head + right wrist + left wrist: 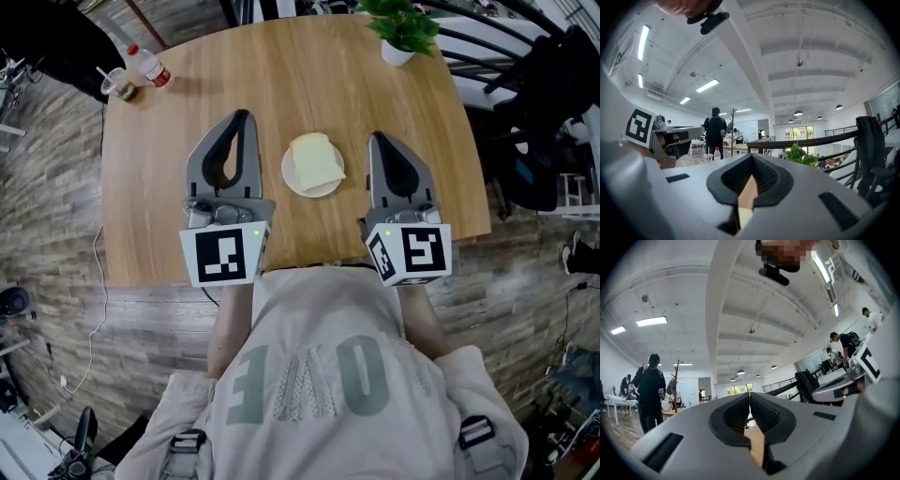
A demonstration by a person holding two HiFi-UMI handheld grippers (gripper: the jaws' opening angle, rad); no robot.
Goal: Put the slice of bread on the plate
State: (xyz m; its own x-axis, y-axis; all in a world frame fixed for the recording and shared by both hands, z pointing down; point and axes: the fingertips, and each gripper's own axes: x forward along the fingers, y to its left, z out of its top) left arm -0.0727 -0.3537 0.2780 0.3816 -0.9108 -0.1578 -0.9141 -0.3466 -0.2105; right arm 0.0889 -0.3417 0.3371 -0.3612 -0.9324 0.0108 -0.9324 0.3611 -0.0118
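- Light-brown wooden counter [187, 94] with rounded corners, set on a grey wood-plank floor [47, 206].
- Leafy green plant [405, 23] in a small white pot [397, 53], upright near the counter's far right edge.
- Clear plastic bottle with a red cap [150, 66] at the far left corner, just beside a clear plastic cup with a straw [116, 84].
- Thin white cable [103, 300] trailing over the floor, left of the counter.
- Black jacket [868, 140] draped on a dark railing [820, 139].
- Person in dark clothes [650, 390] standing well beyond, near a wooden coat stand [675, 380].
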